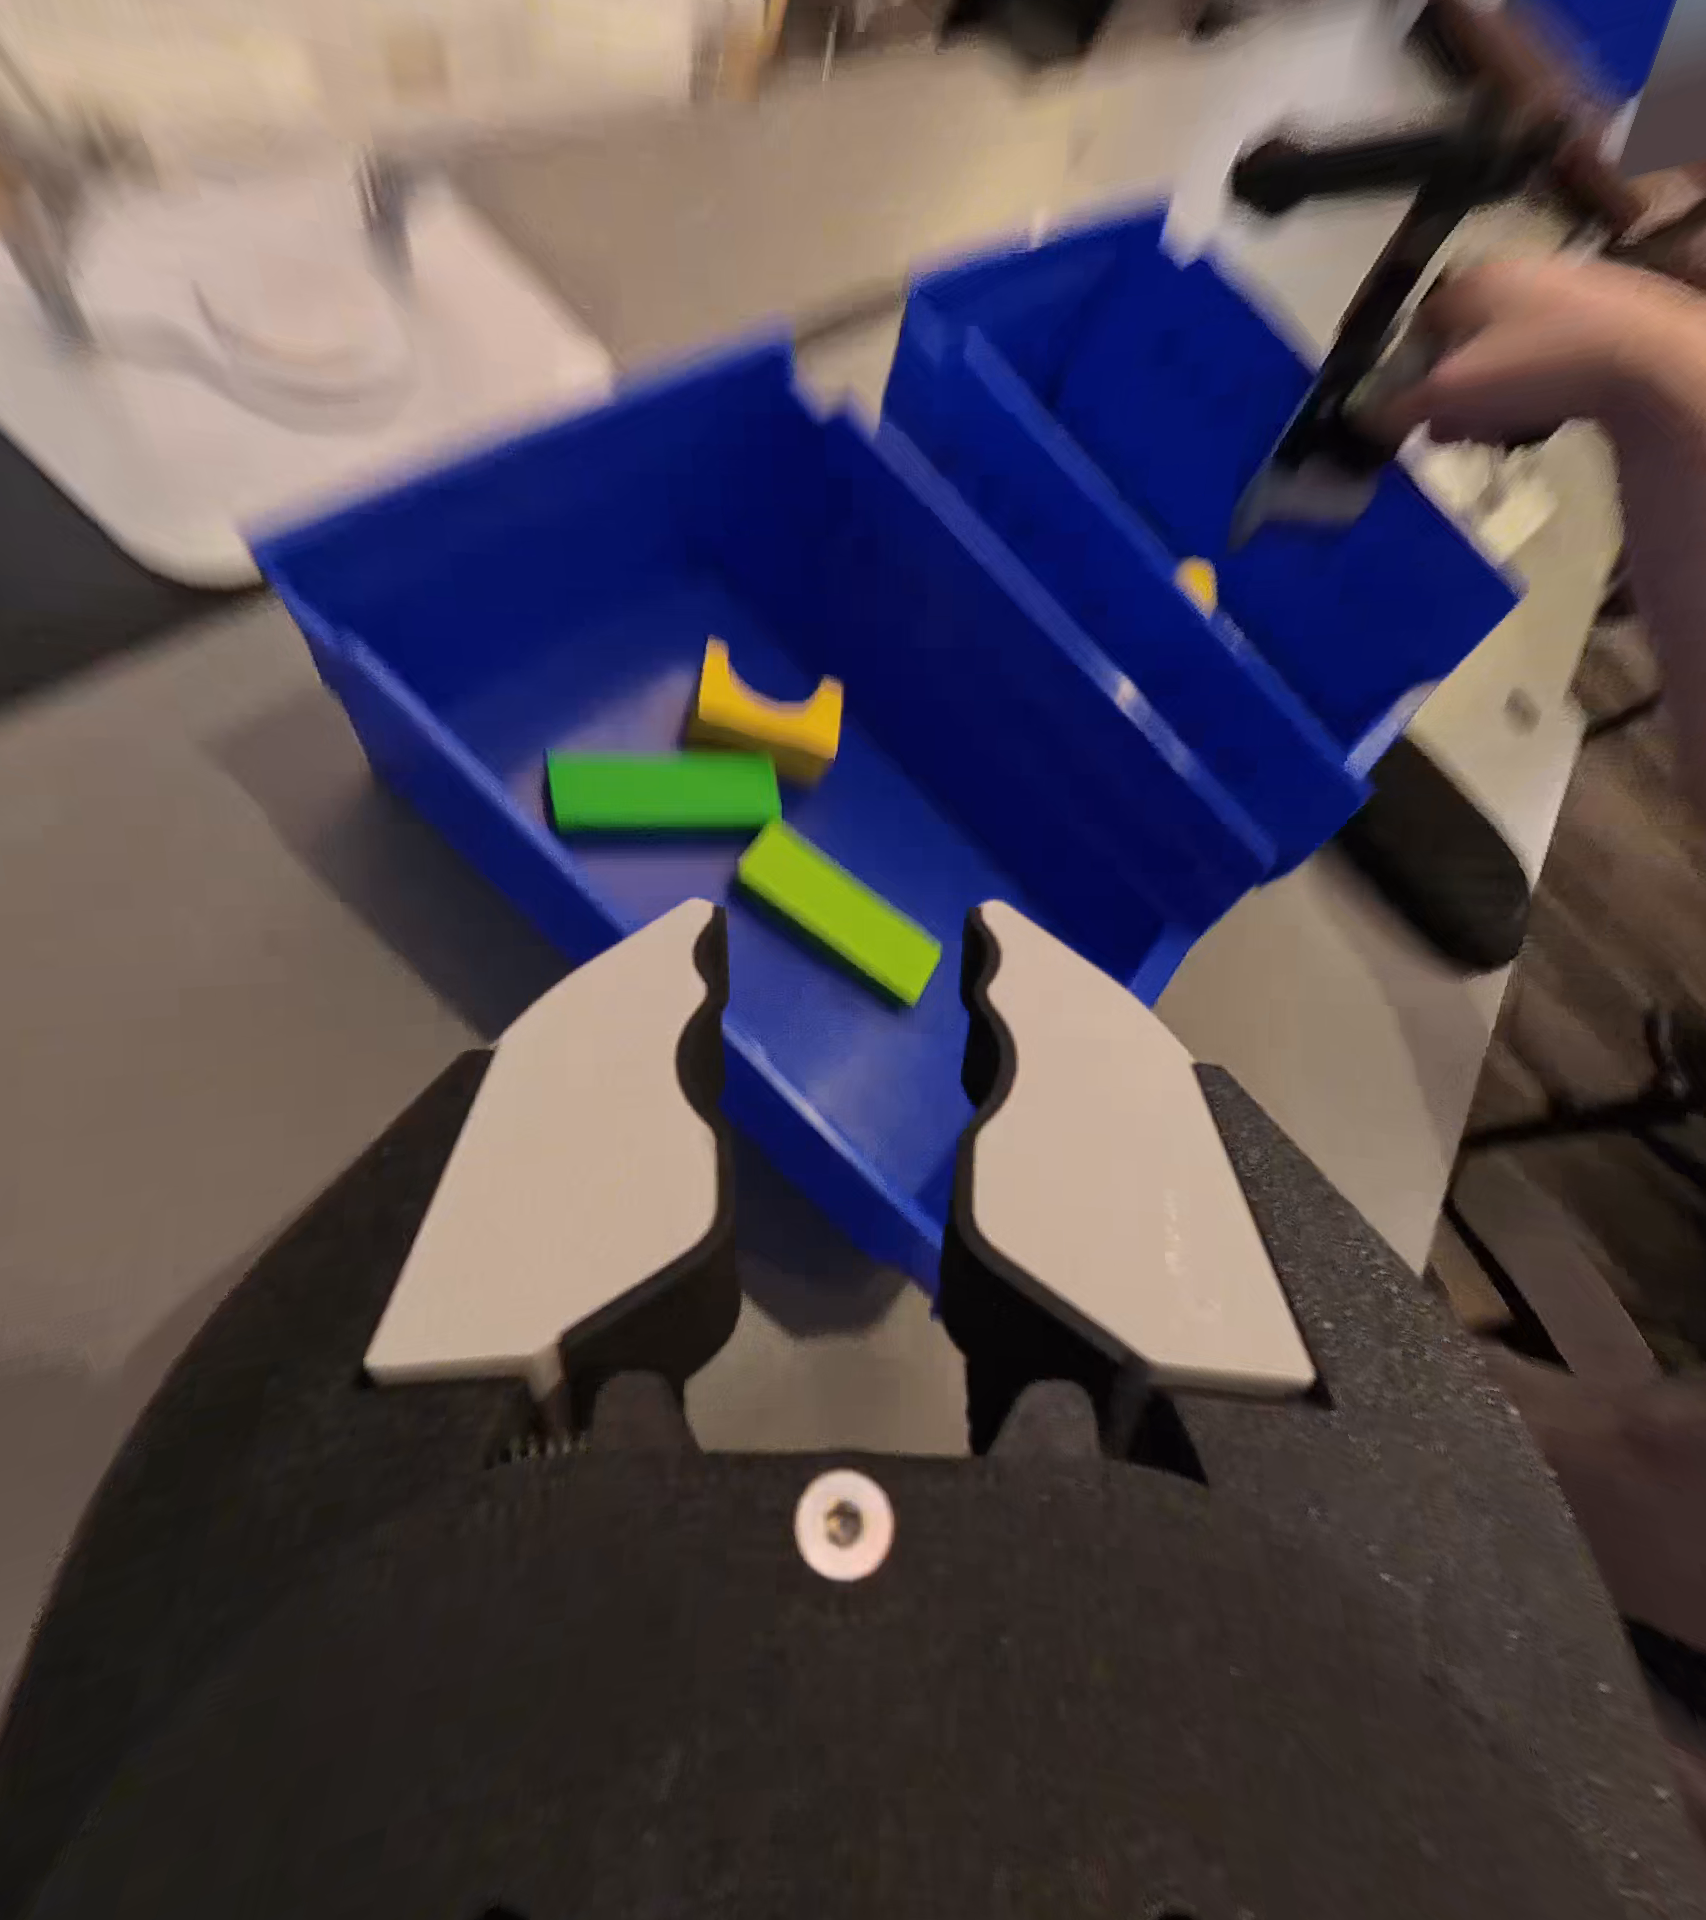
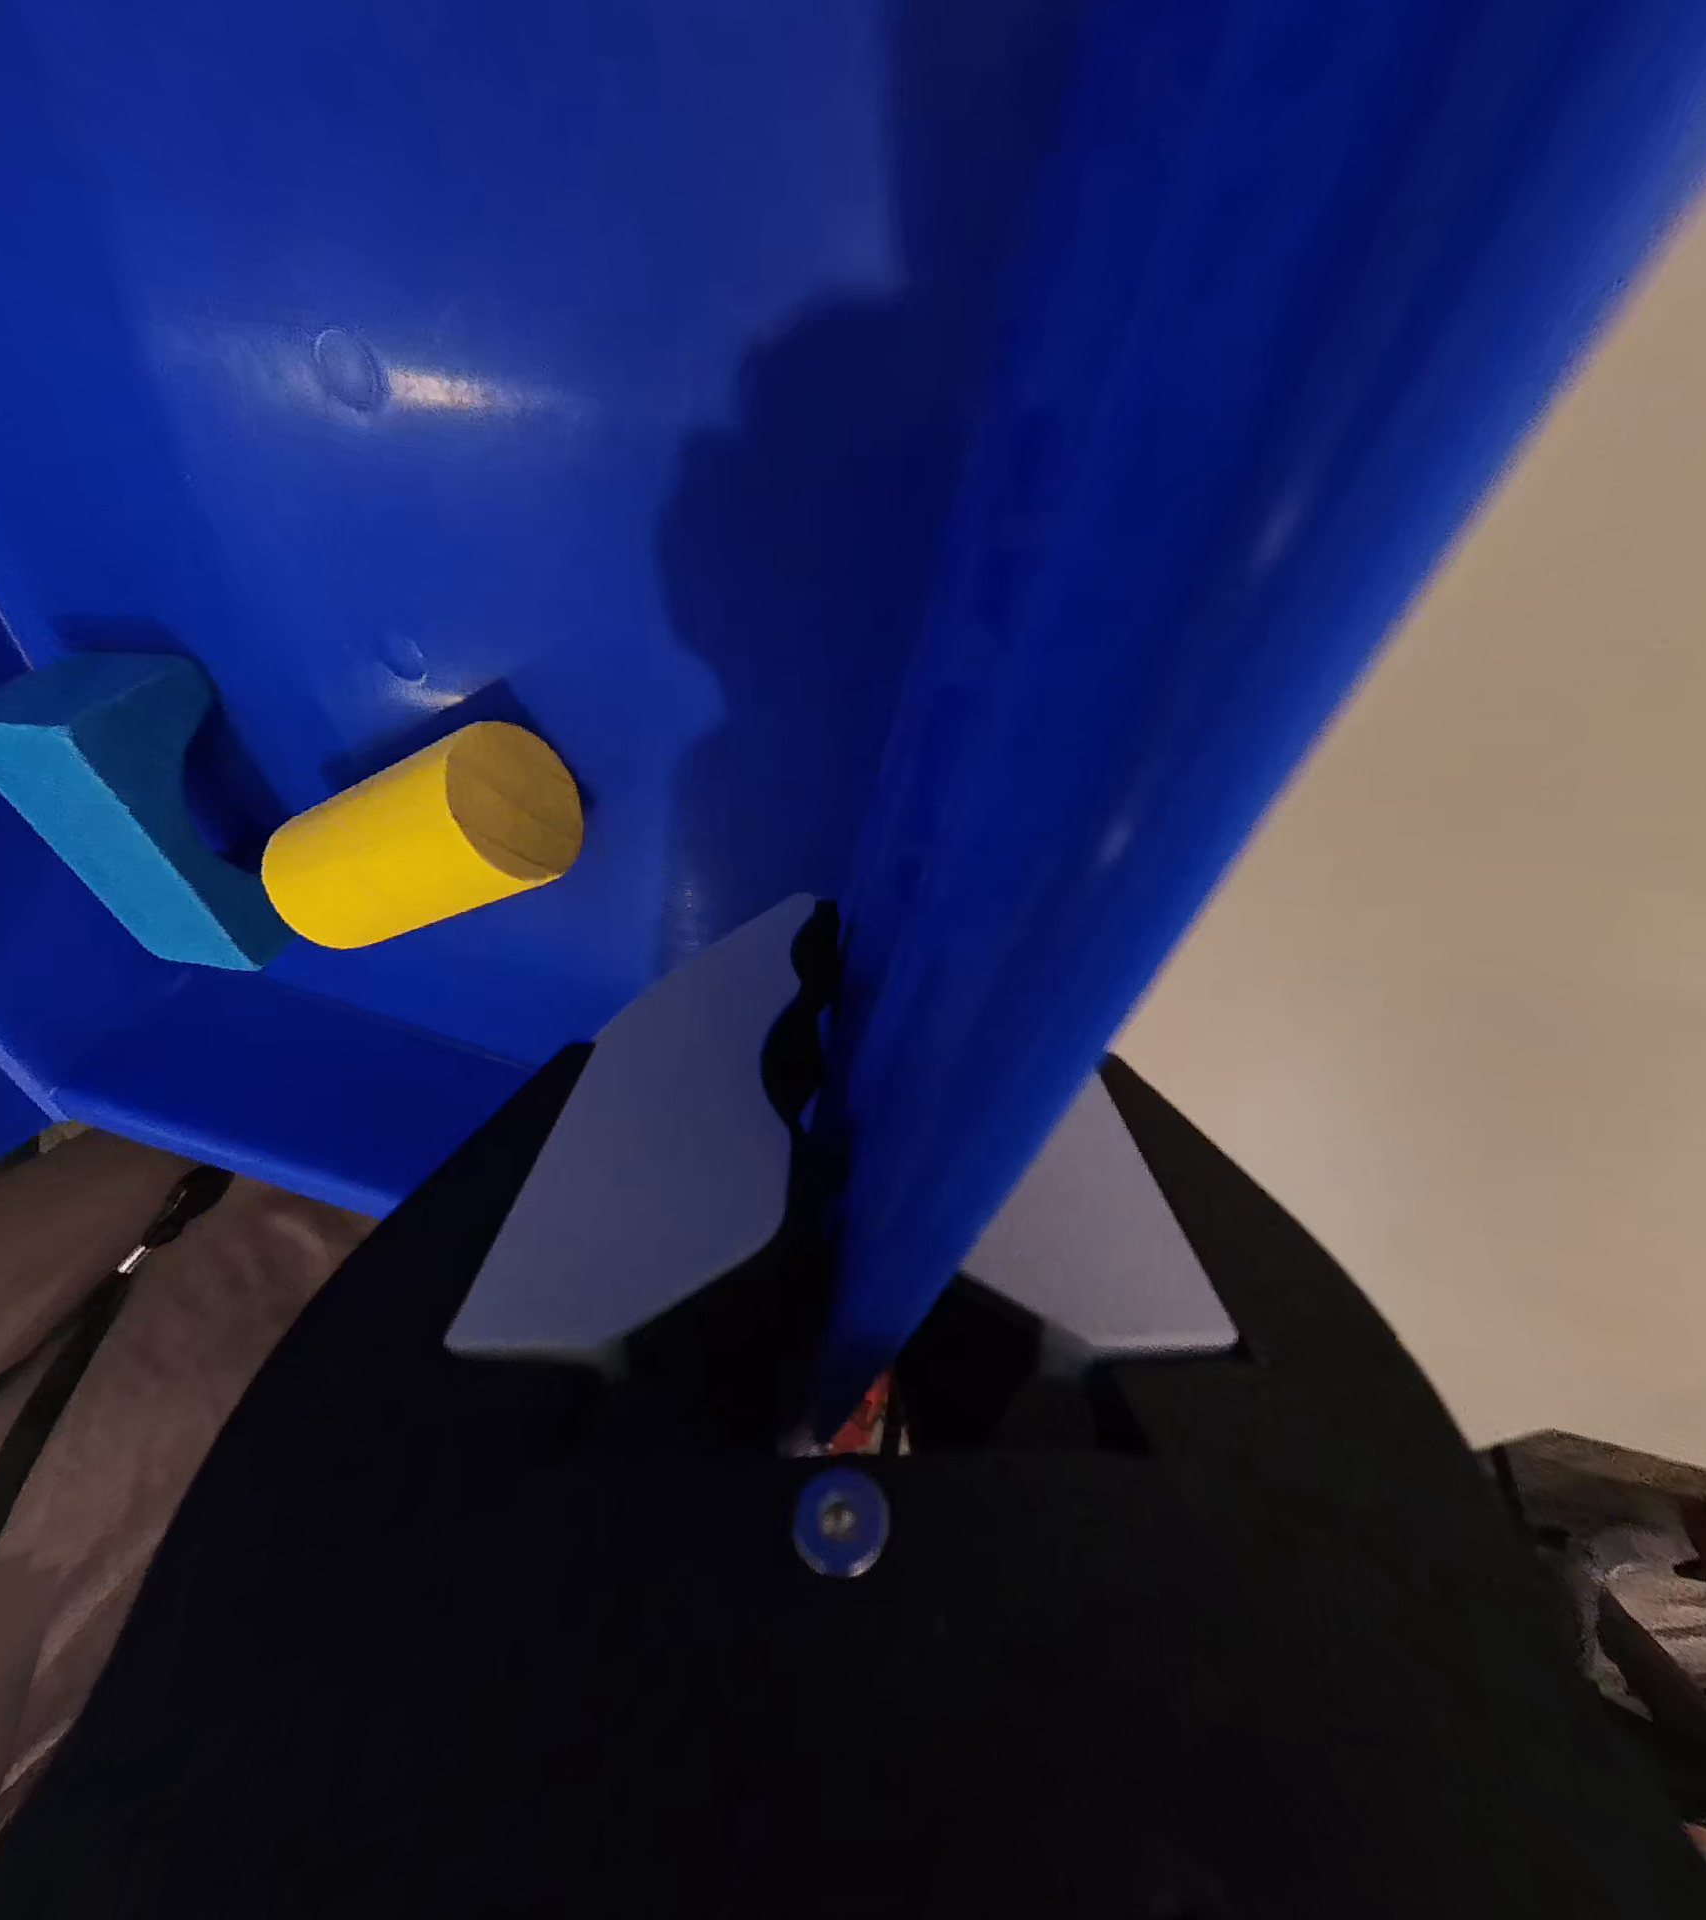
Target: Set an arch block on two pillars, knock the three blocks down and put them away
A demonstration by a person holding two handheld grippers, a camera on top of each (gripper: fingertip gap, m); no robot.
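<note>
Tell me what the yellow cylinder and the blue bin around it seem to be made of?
Yellow cylinder: probably painted wood, since its flat end shows faint grain under a matte coat. Blue bin: likely moulded plastic, smooth and glossy, with bright light reflections and small round moulding marks on its floor.

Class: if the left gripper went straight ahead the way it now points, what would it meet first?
Probably the light green block in the near blue bin; the left gripper is open, though depth is unclear.

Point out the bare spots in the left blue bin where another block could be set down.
In the left blue bin, the floor is bare behind the yellow arch block, toward the far wall, and near the left gripper. The middle is crowded: dark green block, light green block and arch cluster together.
</note>
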